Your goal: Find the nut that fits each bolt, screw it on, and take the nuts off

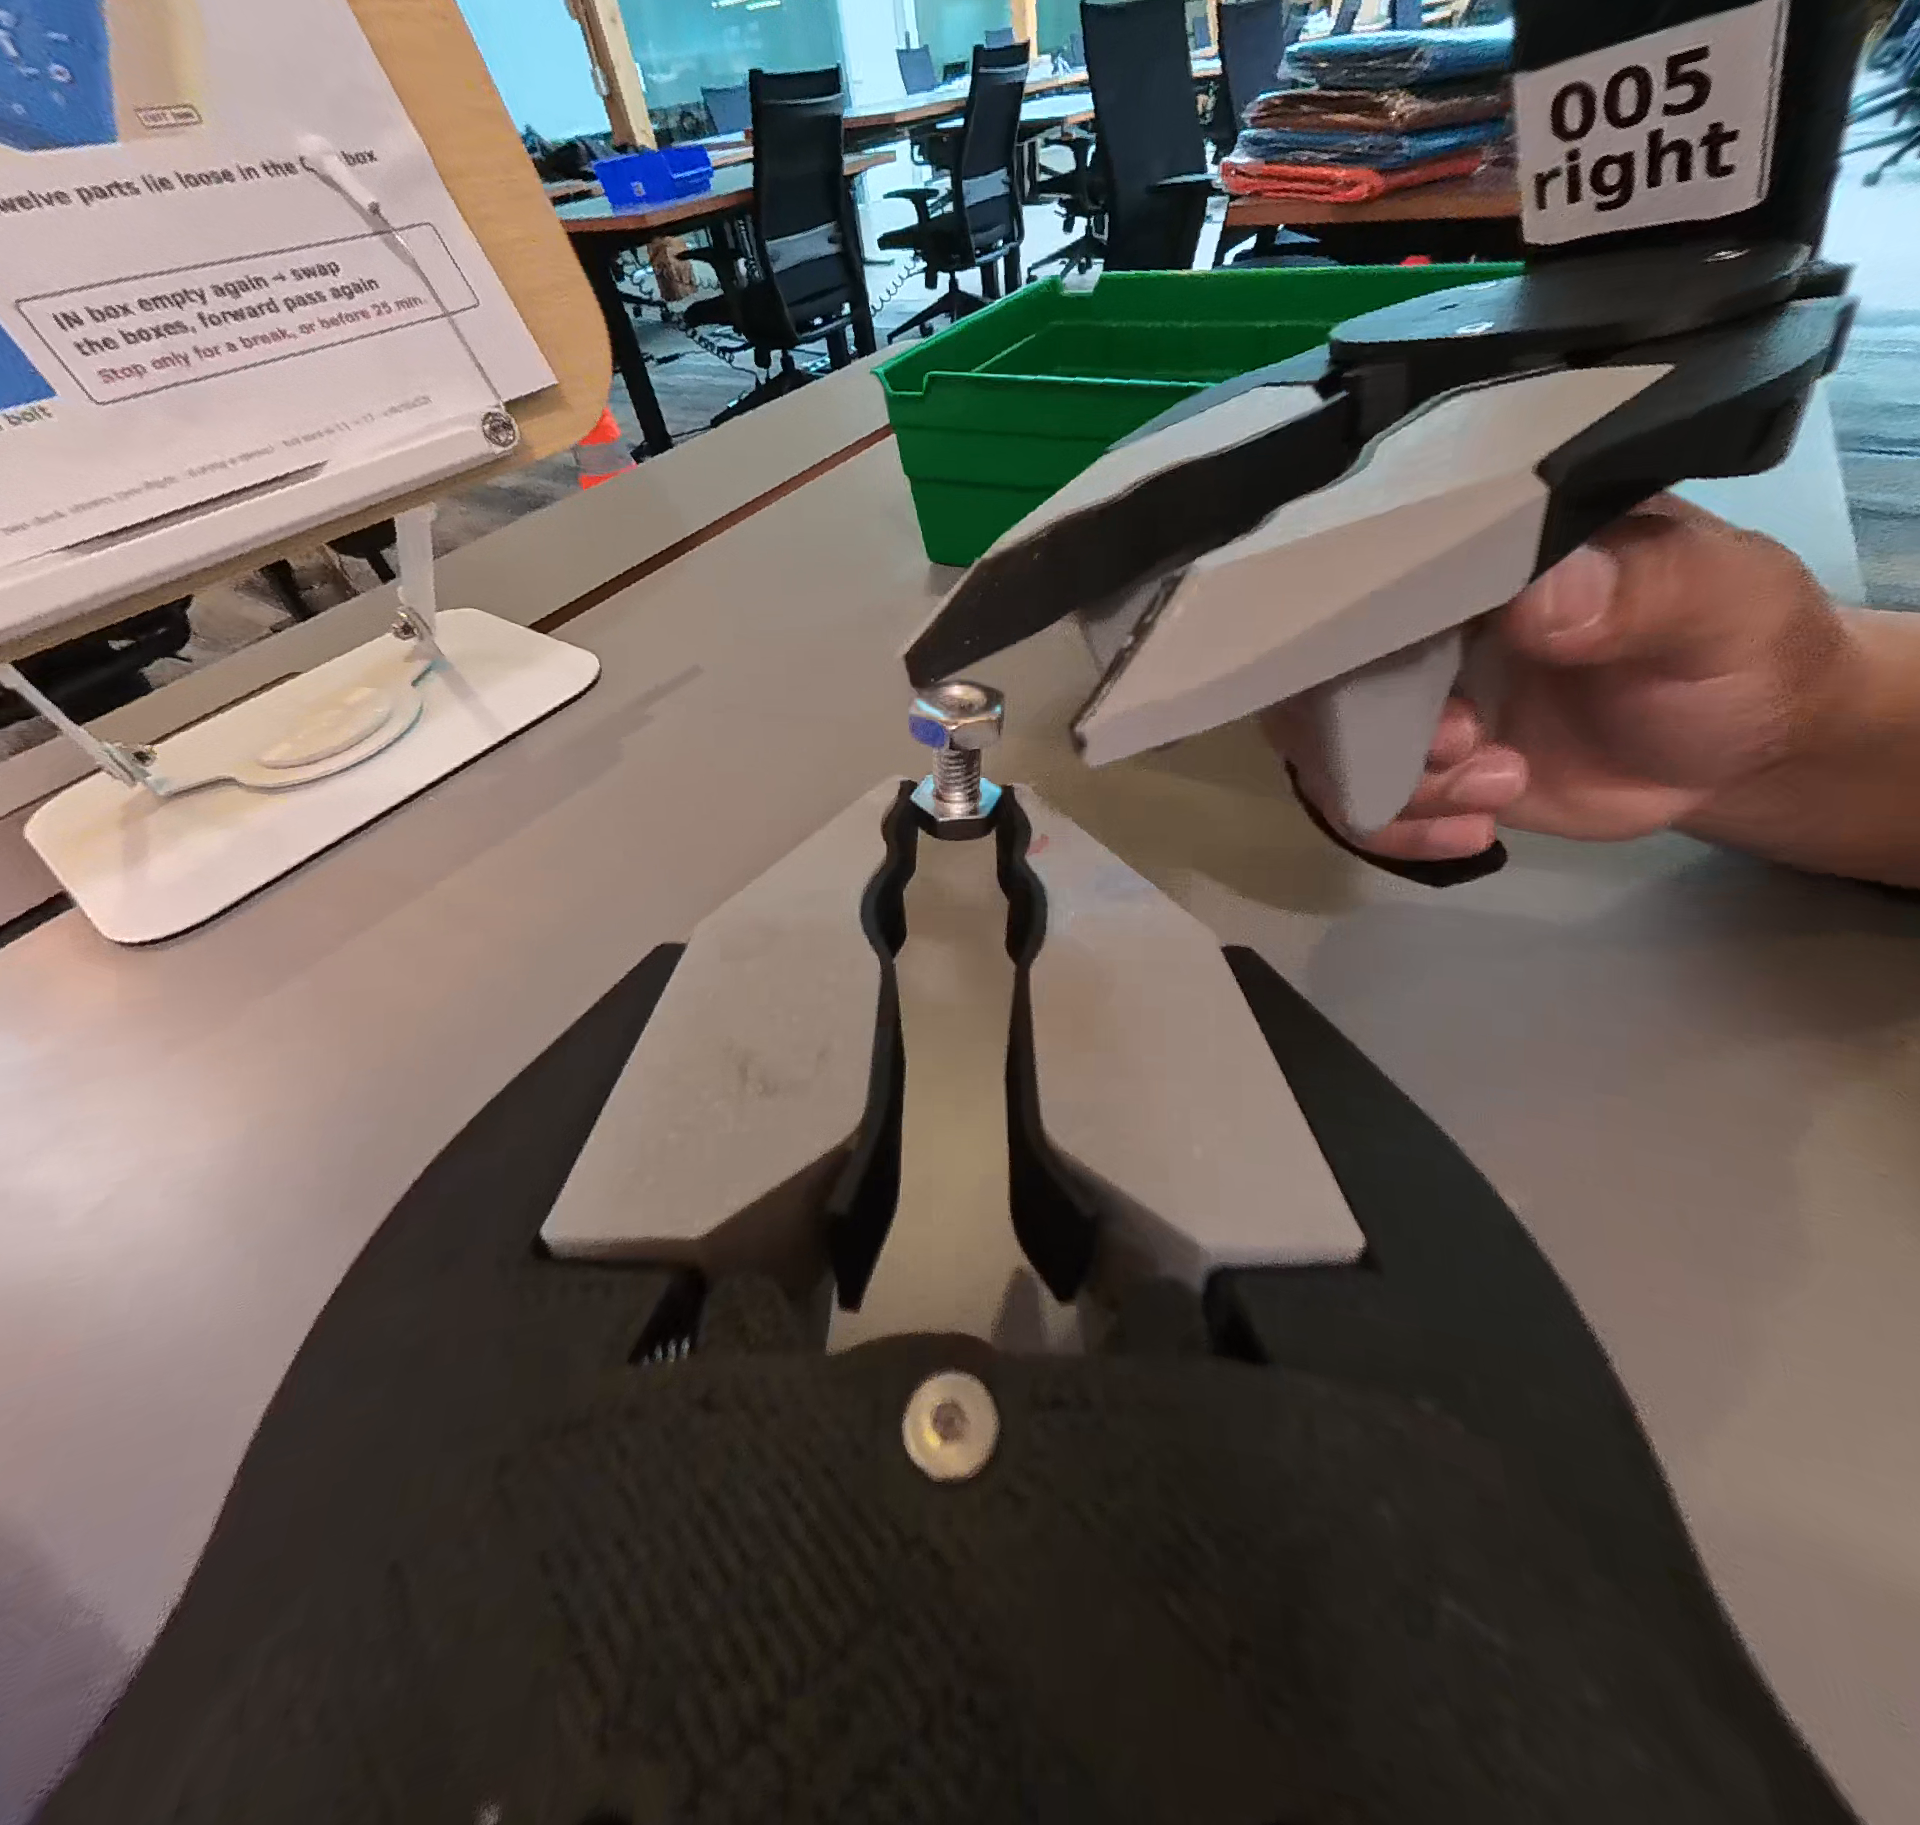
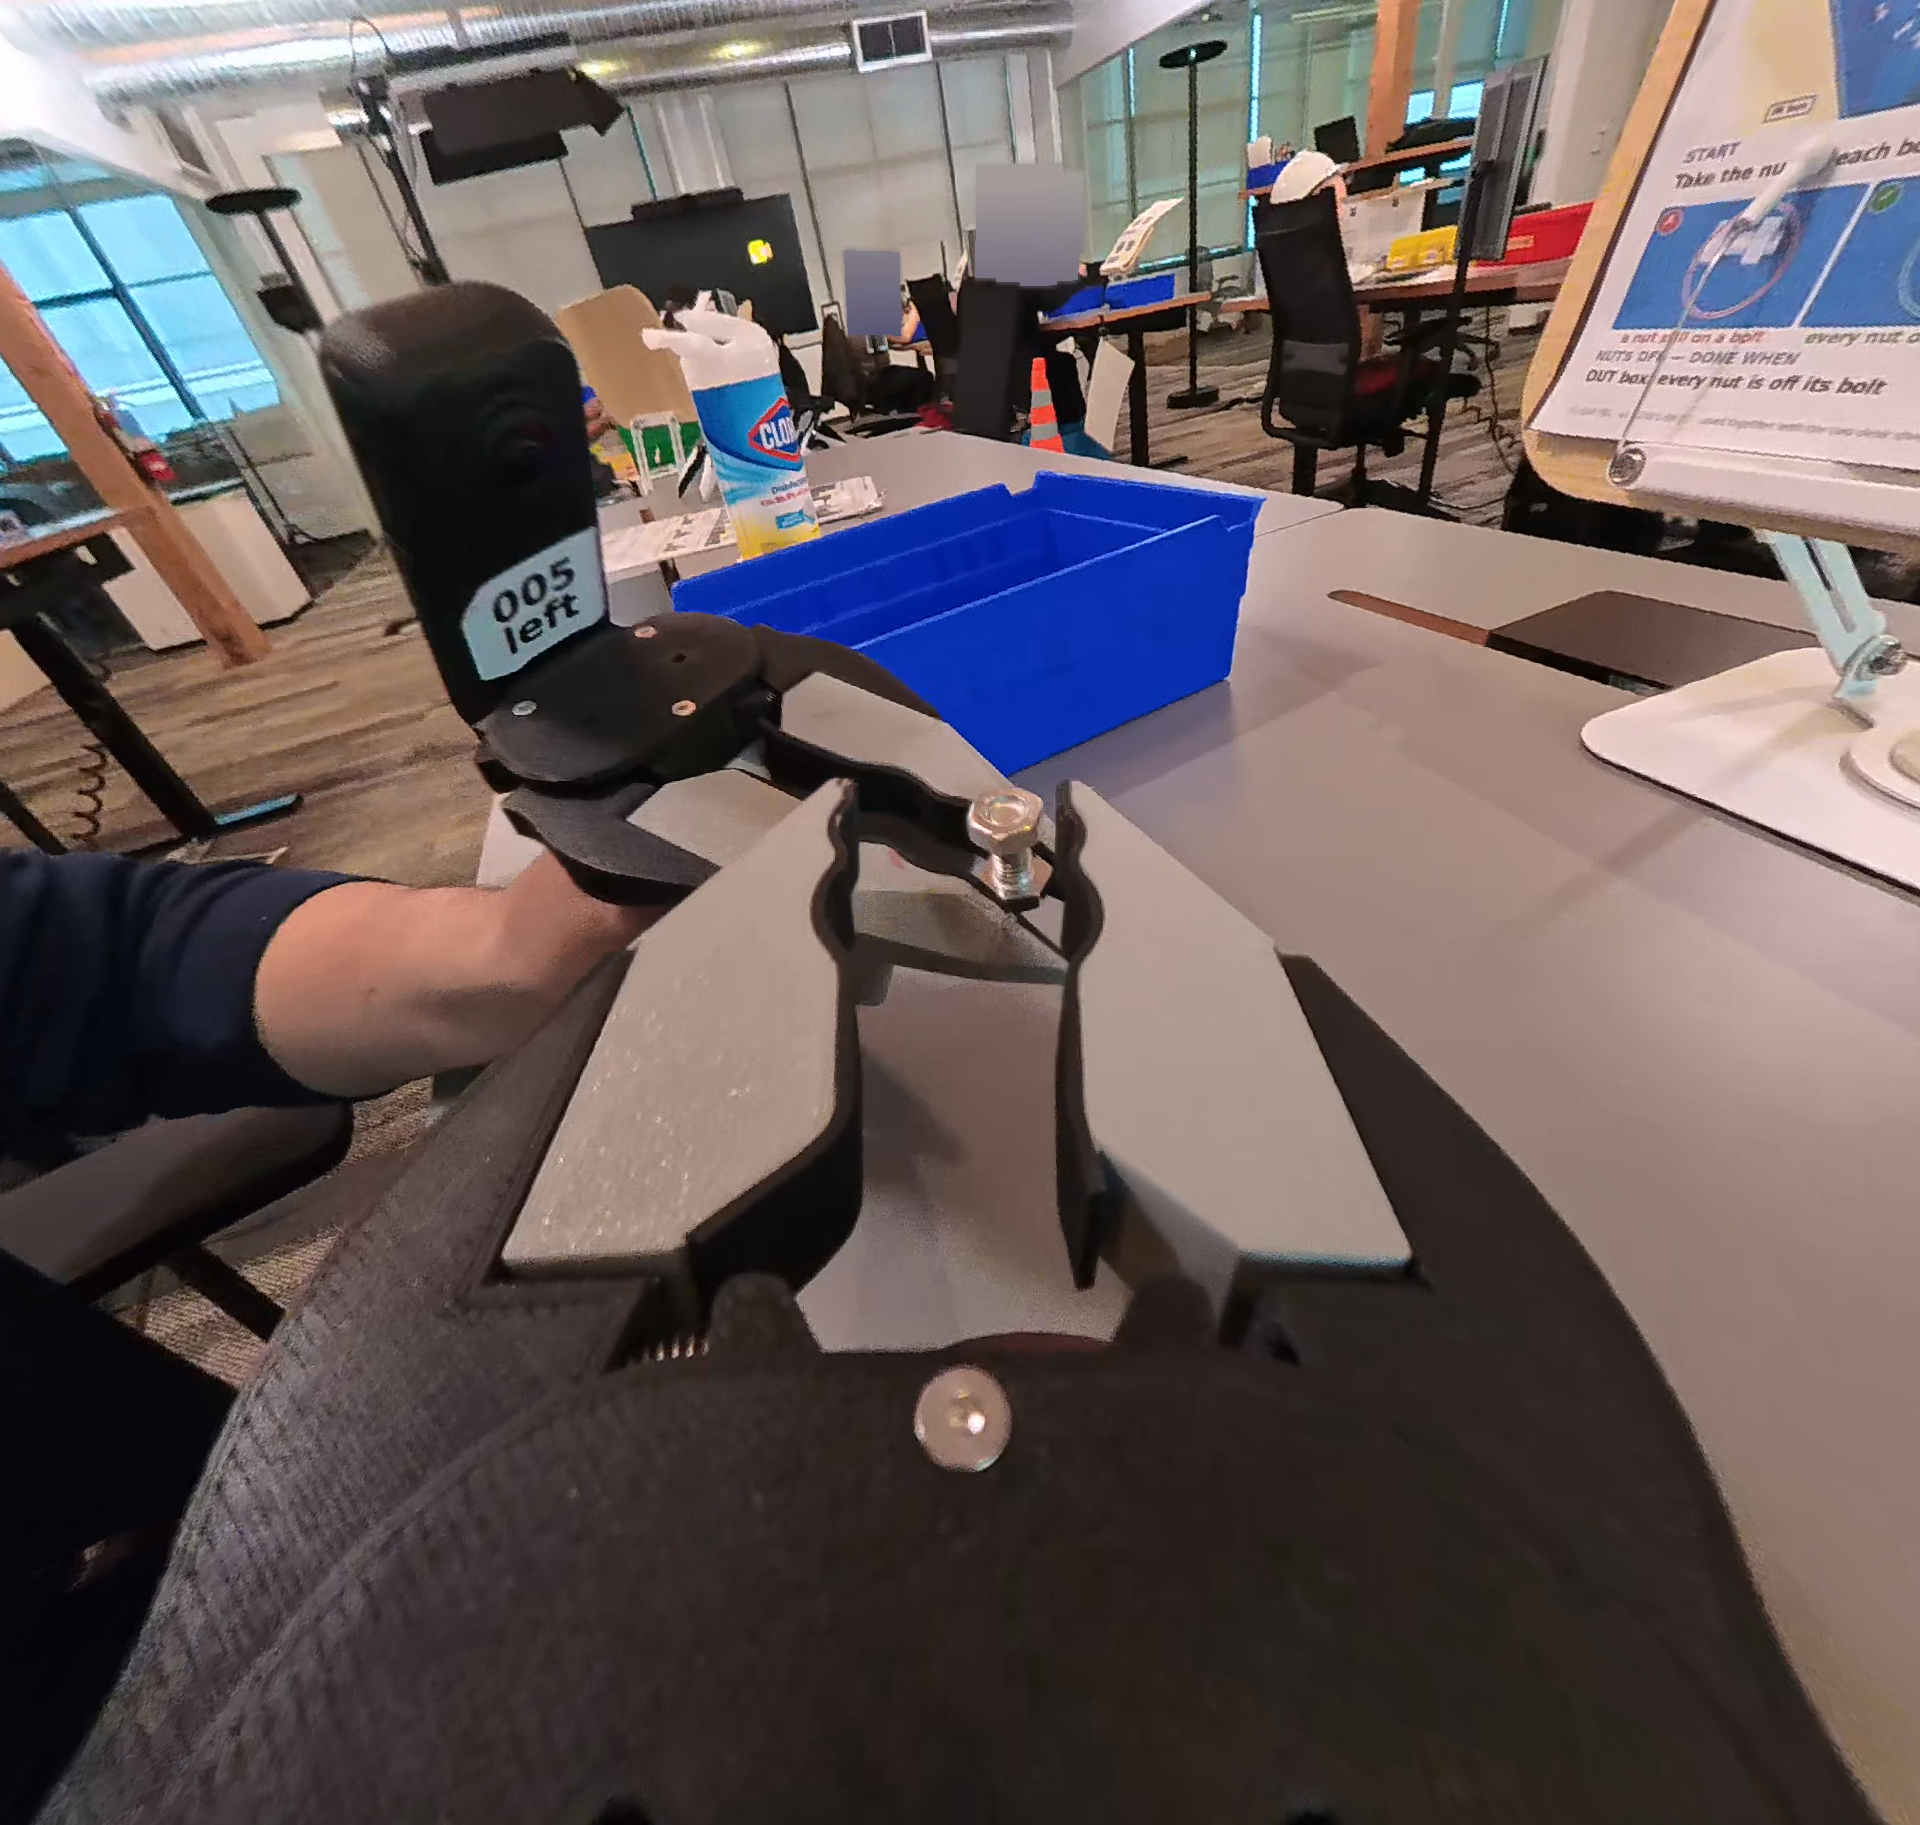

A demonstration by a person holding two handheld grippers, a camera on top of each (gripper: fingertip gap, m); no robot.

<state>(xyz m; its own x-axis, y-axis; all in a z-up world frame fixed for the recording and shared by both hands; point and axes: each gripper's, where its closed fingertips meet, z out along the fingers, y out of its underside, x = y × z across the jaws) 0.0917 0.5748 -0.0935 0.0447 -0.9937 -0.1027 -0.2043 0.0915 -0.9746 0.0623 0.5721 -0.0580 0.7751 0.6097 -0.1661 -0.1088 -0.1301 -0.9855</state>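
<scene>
My left gripper point(image 1: 954, 811) is shut on the lower hexagonal end of a silver bolt point(image 1: 952, 783) and holds it upright above the grey table point(image 1: 623, 944). A silver nut point(image 1: 954, 721) with a blue mark sits at the top of the thread. My right gripper point(image 2: 956, 819) is open, its fingers on either side of the nut point(image 2: 1006, 825), which stands closer to the right finger point(image 2: 1081, 840). In the left wrist view the right gripper point(image 1: 1003, 705) comes in from the right, with one black fingertip point(image 1: 925, 674) at the nut's top edge. The left gripper point(image 2: 1023, 882) also shows in the right wrist view.
A green bin point(image 1: 1039, 404) stands behind the right gripper. A blue bin point(image 2: 1039, 612) stands behind the left gripper. An instruction sheet on a wooden stand point(image 1: 260, 269) with a white base point(image 1: 312, 767) is on the table. A spray bottle point(image 2: 753, 456) stands farther back. About 4 cm separates my left fingertips from my right.
</scene>
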